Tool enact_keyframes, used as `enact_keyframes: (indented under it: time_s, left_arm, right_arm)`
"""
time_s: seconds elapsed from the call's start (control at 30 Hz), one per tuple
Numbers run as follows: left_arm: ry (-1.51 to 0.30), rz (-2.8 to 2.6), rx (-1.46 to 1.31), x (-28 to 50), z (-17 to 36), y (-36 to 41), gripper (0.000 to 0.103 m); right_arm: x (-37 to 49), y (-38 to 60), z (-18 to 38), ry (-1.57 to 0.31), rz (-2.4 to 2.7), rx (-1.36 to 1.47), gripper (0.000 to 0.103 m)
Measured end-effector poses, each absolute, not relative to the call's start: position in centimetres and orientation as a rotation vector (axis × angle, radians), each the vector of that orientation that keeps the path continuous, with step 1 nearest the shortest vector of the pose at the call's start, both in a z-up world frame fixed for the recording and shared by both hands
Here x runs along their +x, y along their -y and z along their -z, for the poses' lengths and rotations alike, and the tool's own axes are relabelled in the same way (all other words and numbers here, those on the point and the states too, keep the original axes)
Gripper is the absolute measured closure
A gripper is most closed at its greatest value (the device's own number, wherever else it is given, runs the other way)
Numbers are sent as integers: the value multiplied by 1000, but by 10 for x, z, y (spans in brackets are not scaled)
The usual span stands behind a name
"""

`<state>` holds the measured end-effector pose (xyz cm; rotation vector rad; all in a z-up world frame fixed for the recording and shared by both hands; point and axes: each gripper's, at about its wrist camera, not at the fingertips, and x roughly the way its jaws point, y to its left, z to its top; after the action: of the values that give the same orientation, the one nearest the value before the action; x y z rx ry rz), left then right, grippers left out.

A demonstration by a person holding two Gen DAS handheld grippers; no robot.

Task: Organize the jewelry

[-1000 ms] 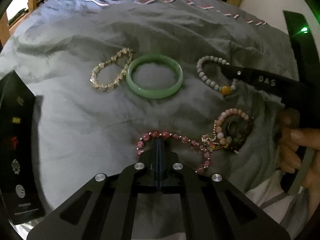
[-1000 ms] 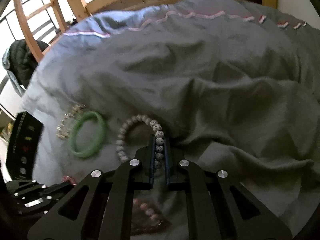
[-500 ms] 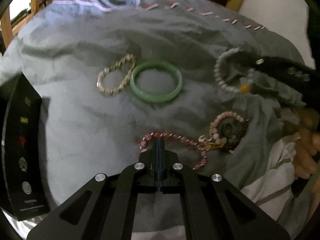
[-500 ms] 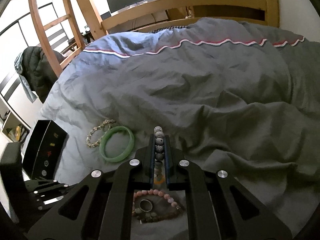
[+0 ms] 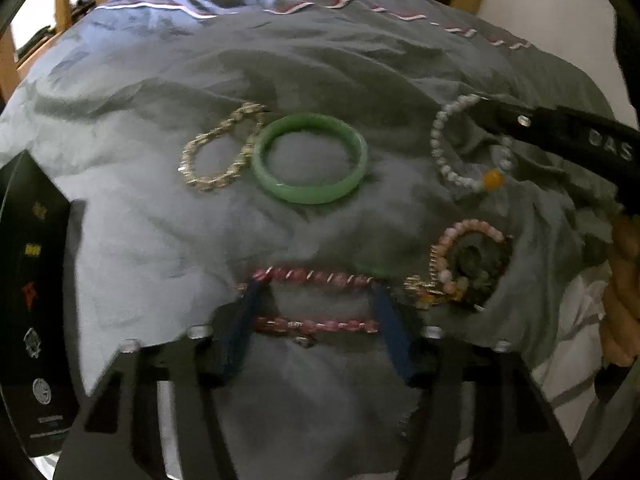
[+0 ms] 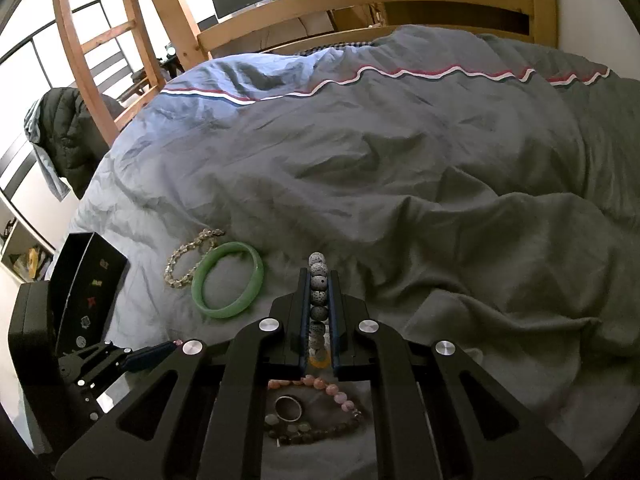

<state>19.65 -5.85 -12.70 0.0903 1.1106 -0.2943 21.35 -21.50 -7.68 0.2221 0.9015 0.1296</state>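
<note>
L gripper (image 5: 316,300) wide, astride pink bracelet (image 5: 316,276) — R gripper (image 6: 319,280) pinching grey-bead bracelet (image 6: 319,292).

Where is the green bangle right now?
The green bangle lies flat on the grey duvet, upper middle of the left wrist view. The gold chain bracelet is right beside its left edge, and the white bead bracelet hangs farther right.

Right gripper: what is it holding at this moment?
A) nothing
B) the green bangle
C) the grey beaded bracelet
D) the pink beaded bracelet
C: the right gripper is shut on the grey beaded bracelet, whose beads line up between its fingers, while the green bangle lies on the blanket.
</note>
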Motion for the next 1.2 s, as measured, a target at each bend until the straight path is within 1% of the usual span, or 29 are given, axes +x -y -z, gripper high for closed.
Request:
enact_keyframes:
  time_s: [0.1, 0.13, 0.2, 0.47, 0.53, 0.57, 0.6, 0.63, 0.67, 0.7, 0.77, 0.97, 1.13, 1.17, 1.2]
  left_arm:
    - [-1142, 273, 35, 204, 130, 50, 101]
    - [-1151, 282, 17, 206, 130, 48, 103]
    - [-1146, 289, 8, 207, 127, 47, 103]
    - [-1109, 224, 63, 210, 121, 57, 102]
    - [-1108, 230, 70, 211, 121, 60, 98]
    - [-1105, 235, 71, 211, 120, 61, 93]
    - [-1095, 239, 74, 207, 119, 57, 81]
    - [-1081, 246, 75, 202, 115, 46, 72]
    - [-1056, 258, 78, 200, 111, 47, 48]
    - [-1030, 257, 85, 198, 108, 48, 32]
    - [-993, 265, 93, 195, 102, 48, 31]
    - [-1008, 197, 90, 201, 110, 45, 31]
    - [-1078, 148, 88, 213, 130, 37, 31]
    - [-1074, 145, 100, 213, 131, 38, 32]
    - [-1070, 147, 113, 212, 130, 40, 38]
  right_arm:
    - [213, 215, 78, -908, -127, 224, 94]
    - [213, 215, 79, -910, -126, 225, 94]
    - [212, 214, 79, -911, -126, 226, 94]
    - [214, 215, 84, -932, -144, 252, 94]
    - [215, 215, 88, -941, -141, 252, 94]
    - [215, 215, 89, -943, -141, 250, 94]
    - [215, 215, 89, -946, -142, 252, 94]
    - [215, 215, 89, -947, -142, 253, 94]
    - [215, 215, 89, -948, -142, 256, 94]
    - [215, 215, 89, -950, -144, 261, 94]
    - [216, 217, 90, -957, -145, 273, 94]
    - [217, 219, 94, -970, -136, 281, 94]
    - [218, 218, 94, -973, -144, 280, 94]
    - [218, 218, 94, -974, -145, 280, 94]
    - [218, 218, 94, -974, -146, 280, 94]
